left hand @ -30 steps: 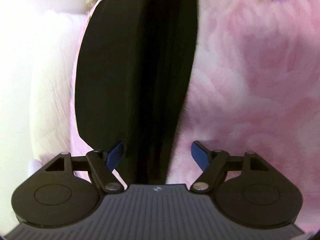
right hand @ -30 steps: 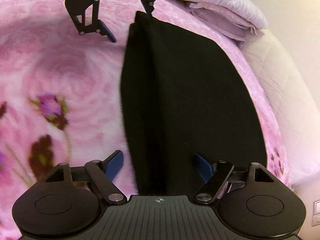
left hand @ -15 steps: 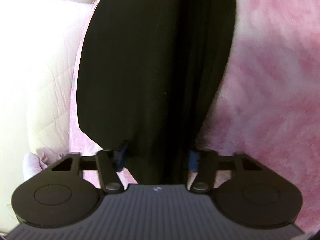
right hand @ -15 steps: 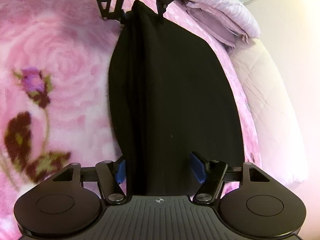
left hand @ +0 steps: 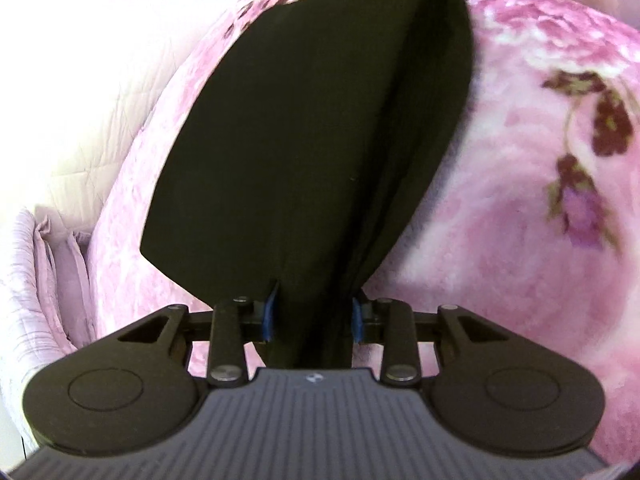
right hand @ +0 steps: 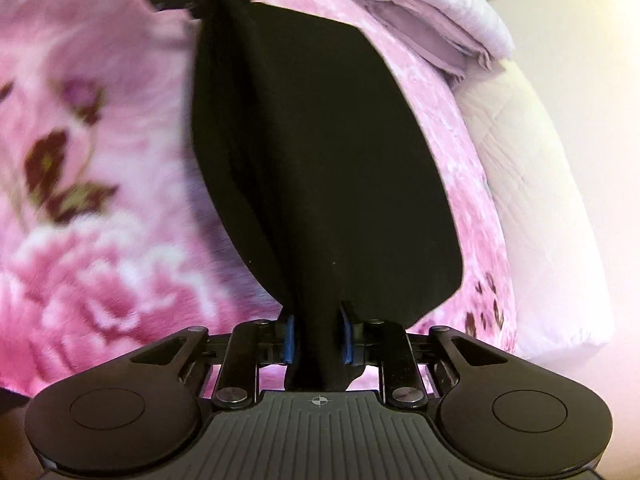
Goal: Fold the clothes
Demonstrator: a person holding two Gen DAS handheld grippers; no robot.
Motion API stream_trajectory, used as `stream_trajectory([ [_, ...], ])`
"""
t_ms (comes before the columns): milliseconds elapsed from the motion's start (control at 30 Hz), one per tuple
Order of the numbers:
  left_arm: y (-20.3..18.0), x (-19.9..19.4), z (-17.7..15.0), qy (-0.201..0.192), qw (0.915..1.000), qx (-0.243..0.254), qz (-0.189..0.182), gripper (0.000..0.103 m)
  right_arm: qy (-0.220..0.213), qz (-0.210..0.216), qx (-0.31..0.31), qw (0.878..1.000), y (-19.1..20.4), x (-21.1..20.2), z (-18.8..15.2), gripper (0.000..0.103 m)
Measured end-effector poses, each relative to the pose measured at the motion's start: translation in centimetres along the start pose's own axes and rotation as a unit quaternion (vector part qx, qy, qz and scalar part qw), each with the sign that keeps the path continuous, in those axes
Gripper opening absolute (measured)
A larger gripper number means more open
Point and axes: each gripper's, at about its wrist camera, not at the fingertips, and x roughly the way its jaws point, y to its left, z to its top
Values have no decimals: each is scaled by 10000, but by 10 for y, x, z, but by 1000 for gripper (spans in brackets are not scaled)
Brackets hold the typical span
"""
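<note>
Nearest your left hand, the left tool [left hand: 313, 316] was closed down on a bunched end of the black garment [left hand: 320, 140], its blue pads [left hand: 267, 317] pressed into the cloth from both sides. At your right hand the right tool [right hand: 316, 338] had clamped the opposite end of the same garment [right hand: 320, 152] in the same way, a thick gather of fabric pinched between its pads [right hand: 289, 340]. Between the two grips the garment hung as a long doubled panel, one broad face sagging toward the bed's edge while a narrower fold ran along the grip line, raised above the pink floral blanket [left hand: 520, 200] rather than lying flat on it. Beyond it lay the lilac folded bedding [right hand: 432, 12] and the pale quilted mattress side [right hand: 540, 160]. You appeared to be mid-fold, carrying the garment by both ends after a lengthwise fold. The next move likely called for keeping both ends level and taut, lowering the panel onto the blanket without letting the hanging face crumple, then bringing one end over to meet the other.
</note>
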Motion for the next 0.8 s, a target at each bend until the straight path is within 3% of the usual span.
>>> stream_trajectory([
  [100, 3, 1, 0, -27, 10000, -38, -82, 30, -31, -278, -297, 9992, 29, 6, 0, 48],
  [200, 2, -2, 3, -41, 9999, 20, -105, 31, -100, -477, -364, 9981, 37, 22, 2, 52],
  [267, 0, 1, -4, 24, 9998, 172, -50, 37, -143, -550, -428, 9975, 35, 32, 5, 52],
  [333, -7, 8, -9, 132, 9982, 576, 99, 48, -149, -334, -162, 9992, 20, 37, 6, 48],
  [367, -12, 11, -9, 196, 9958, 868, 203, 56, -151, -165, -39, 9997, 11, 36, 6, 36],
  [467, -34, 13, -15, 216, 9777, 2007, 585, 63, -259, 63, -24, 9996, -8, 25, 7, 26],
  [500, -34, 13, -13, 258, 9768, 2056, 538, 63, -285, 113, 2, 9995, -15, 22, 8, 23],
  [567, -34, 15, -9, 344, 9751, 2145, 440, 43, -336, 215, 50, 9992, -28, 14, 10, 19],
  [667, -14, 8, 0, 493, 9862, 1567, 207, 30, -399, 376, -6, 9985, -51, 4, 17, 17],
  [800, 19, -21, 16, 476, 9944, 930, 164, 24, -439, 475, -44, 9979, -74, -17, 27, 16],
])
